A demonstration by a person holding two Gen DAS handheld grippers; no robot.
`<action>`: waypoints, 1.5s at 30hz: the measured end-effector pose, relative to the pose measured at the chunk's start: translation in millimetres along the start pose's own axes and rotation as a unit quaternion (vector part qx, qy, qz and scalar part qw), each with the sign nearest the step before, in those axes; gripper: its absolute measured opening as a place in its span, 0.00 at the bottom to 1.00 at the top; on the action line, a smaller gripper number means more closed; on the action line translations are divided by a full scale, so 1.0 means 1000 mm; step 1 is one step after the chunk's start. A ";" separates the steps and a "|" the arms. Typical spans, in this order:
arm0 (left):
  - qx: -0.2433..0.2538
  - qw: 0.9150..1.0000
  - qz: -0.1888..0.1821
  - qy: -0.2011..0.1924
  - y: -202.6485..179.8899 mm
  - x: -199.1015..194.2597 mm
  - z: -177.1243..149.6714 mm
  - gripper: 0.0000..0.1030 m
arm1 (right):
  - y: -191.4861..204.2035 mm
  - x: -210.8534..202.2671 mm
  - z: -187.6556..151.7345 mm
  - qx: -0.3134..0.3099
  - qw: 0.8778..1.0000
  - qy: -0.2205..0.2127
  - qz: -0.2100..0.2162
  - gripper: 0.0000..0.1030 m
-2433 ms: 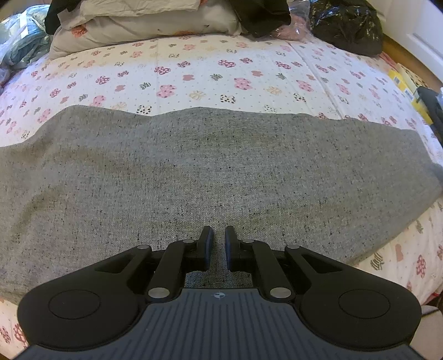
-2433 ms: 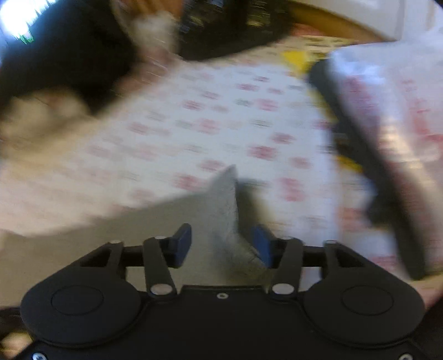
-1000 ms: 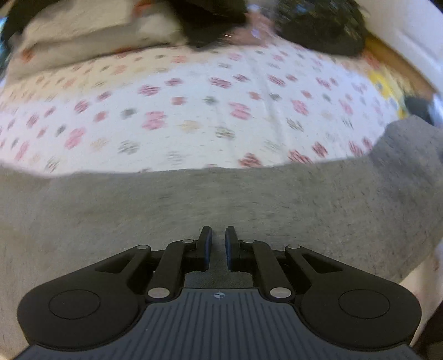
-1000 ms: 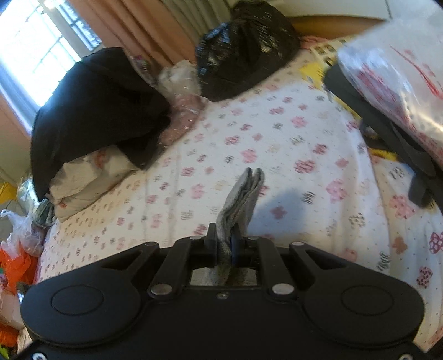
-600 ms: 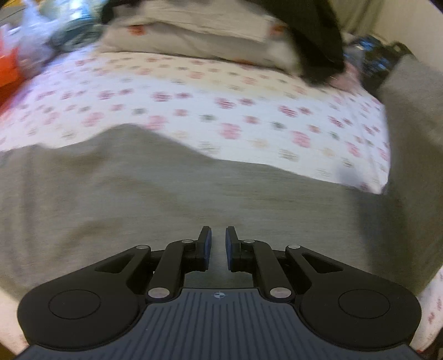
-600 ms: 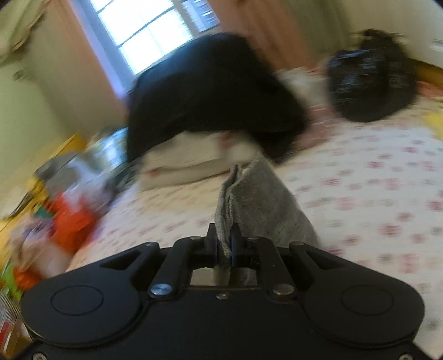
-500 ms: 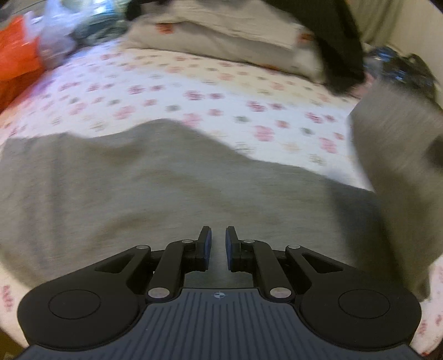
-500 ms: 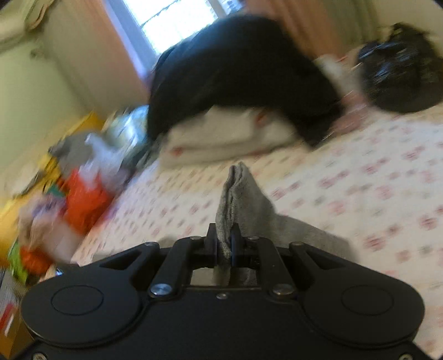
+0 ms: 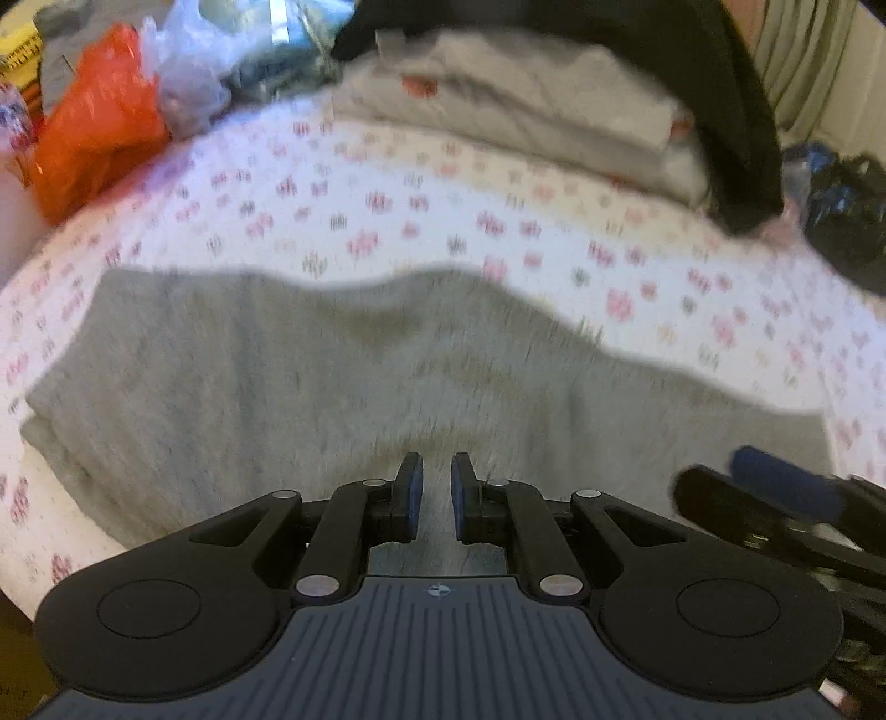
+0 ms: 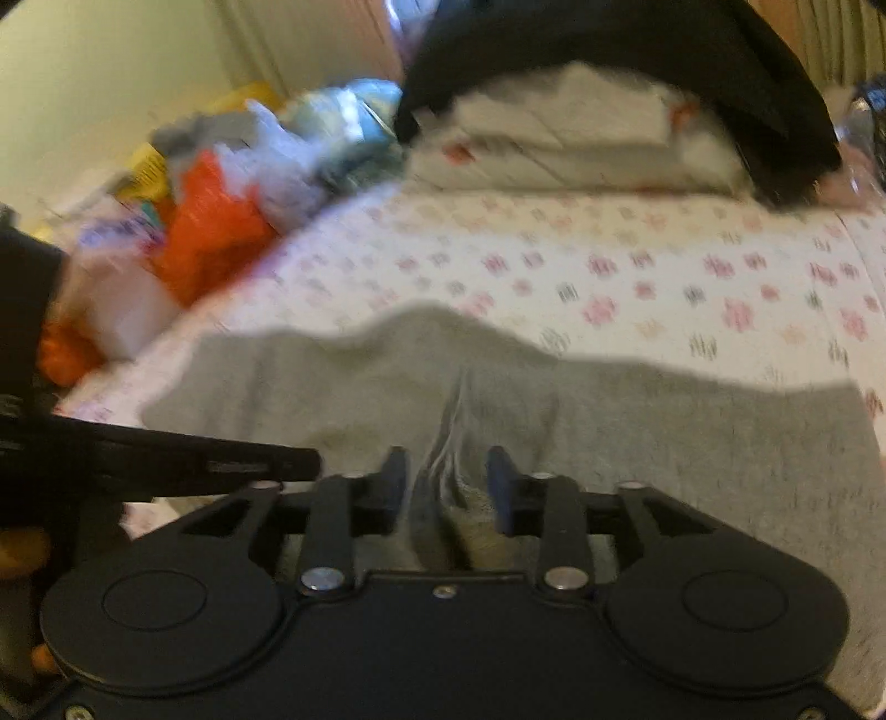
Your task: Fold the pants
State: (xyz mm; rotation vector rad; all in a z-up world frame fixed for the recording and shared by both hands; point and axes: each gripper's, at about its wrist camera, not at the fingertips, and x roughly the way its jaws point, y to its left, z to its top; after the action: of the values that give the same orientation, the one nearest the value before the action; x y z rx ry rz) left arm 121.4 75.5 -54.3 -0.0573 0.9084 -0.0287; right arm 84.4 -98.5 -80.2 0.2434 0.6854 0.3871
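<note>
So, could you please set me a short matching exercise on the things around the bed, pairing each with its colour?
Things:
1. pants
2. plastic bag
3. bedsheet
4. garment on the folded bedding

Colours:
a. white with pink flowers
b. black
c. grey
d. orange

Pairs: 1-c, 2-d, 3-a, 4-b

— What does the left gripper (image 9: pixel 436 494) look like?
— Matte black linkage arms, blue pads on the inner faces of its fingers (image 9: pixel 412 487), silver pivot screws behind them, a round recessed disc on each side, and a ribbed grey-blue body with a small round emblem.

— And the right gripper (image 10: pixel 446 482)?
— The same black arms, silver screws and twin discs, blue-padded fingers (image 10: pixel 498 482), but a plain smooth black body with one centre screw.
</note>
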 end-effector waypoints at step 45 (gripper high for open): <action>-0.111 0.993 0.040 -0.029 0.160 -0.021 0.006 0.42 | 0.014 0.032 -0.029 -0.061 0.990 0.108 -0.068 0.52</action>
State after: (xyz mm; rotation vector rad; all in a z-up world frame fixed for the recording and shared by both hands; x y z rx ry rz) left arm 112.8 236.5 -43.8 -0.2282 0.8527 0.1490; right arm 84.6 -69.4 -115.3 0.0377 0.8823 0.3258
